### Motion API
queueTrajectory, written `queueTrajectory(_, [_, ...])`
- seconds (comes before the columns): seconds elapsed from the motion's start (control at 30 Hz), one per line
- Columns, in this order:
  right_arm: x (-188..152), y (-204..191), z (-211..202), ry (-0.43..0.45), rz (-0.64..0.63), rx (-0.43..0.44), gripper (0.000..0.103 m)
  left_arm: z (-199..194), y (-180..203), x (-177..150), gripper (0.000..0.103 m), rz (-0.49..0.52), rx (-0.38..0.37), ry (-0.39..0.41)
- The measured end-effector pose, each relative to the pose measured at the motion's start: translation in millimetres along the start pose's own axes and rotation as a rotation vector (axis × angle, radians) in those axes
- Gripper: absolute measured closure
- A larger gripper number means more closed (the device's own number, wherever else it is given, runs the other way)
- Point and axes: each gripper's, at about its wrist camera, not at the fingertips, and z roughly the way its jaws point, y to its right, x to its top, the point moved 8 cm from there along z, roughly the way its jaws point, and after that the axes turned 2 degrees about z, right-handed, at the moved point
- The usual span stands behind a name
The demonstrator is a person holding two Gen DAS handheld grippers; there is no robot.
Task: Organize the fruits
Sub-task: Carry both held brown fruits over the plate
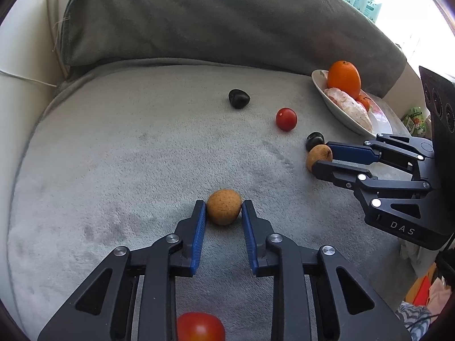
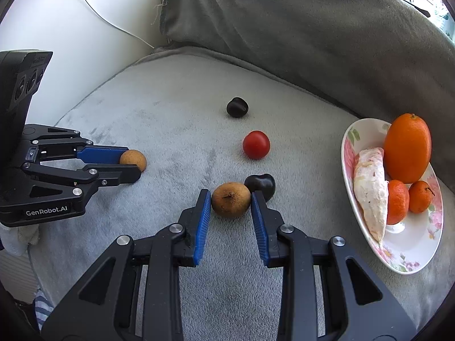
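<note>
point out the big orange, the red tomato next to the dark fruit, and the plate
big orange [image 2: 407, 147], right wrist view, middle of its peel
red tomato [image 2: 256, 144], right wrist view, centre of its top side
plate [image 2: 412, 251], right wrist view, bare flowered inside near the front rim

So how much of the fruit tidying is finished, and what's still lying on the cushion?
Done: the plate already holds a big orange and two small ones. In hand: the left gripper is shut on one brown fruit, the right gripper on another. Left: two dark fruits and two red tomatoes.
</note>
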Motion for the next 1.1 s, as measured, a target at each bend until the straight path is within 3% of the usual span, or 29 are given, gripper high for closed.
queueTrajectory(0.57, [-1, 9, -26, 0.048, 0.036, 0.032, 0.073, -16, 5, 9, 0.079, -0.027, -0.033, 0.046])
queueTrajectory(1.1, [-21, 68, -76, 0.12, 0.151, -0.019, 0.073, -24, 68, 45, 0.079, 0.038, -0.117, 0.117])
